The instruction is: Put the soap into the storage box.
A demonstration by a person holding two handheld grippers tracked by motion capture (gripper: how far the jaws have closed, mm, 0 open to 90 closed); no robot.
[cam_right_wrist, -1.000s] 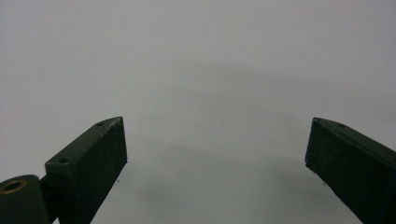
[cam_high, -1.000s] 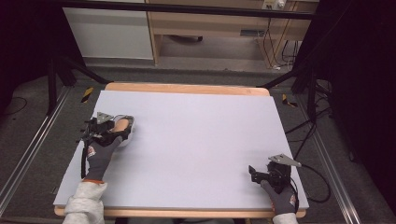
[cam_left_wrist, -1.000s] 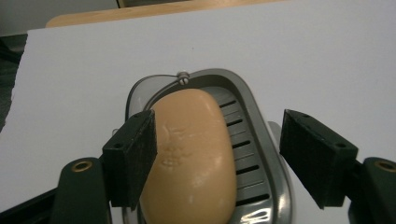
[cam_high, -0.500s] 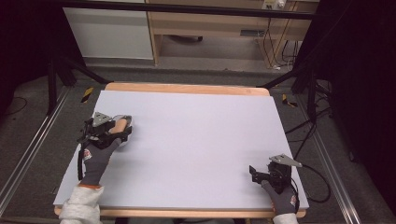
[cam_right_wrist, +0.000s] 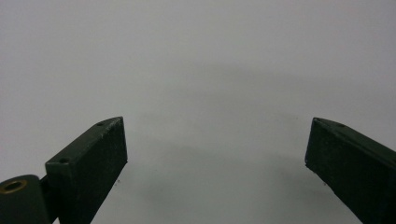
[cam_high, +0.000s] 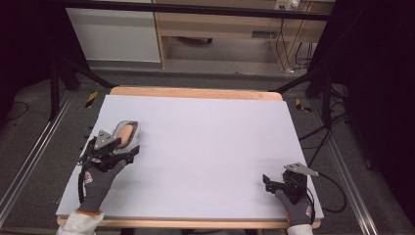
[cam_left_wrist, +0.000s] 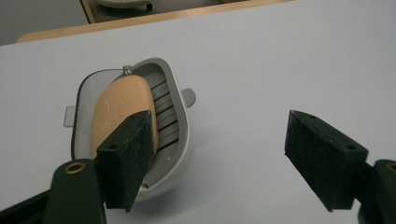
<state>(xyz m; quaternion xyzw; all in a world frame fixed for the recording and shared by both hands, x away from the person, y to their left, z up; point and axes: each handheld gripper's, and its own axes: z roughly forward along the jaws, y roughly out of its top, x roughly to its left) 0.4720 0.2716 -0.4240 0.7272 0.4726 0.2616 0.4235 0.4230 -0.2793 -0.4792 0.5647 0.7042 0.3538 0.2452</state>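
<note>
A grey oval soap dish (cam_high: 131, 128) (cam_left_wrist: 173, 140) with an orange bar of soap (cam_high: 125, 132) (cam_left_wrist: 119, 105) in it lies at the left of the white table (cam_high: 210, 147). My left gripper (cam_high: 122, 149) (cam_left_wrist: 217, 135) sits just on the near side of the dish. Its jaws have just been opening and are open with nothing between them. In the left gripper view the left pad (cam_left_wrist: 128, 158) overlaps the dish's near end, while the right pad is over bare table. My right gripper (cam_high: 270, 183) (cam_right_wrist: 215, 140) rests open near the table's front right corner, over bare surface.
The table has a wooden rim (cam_high: 195, 92) along its far edge. Beyond it stand a white cabinet (cam_high: 115, 34) and a wooden shelf unit (cam_high: 220, 29). Cables (cam_high: 318, 137) trail on the floor to the right, and metal rails (cam_high: 29, 156) run along both sides.
The left hand has drawn back toward the near edge, away from the soap dish, and its jaws have spread. The dish stays in place. The right gripper has not moved.
</note>
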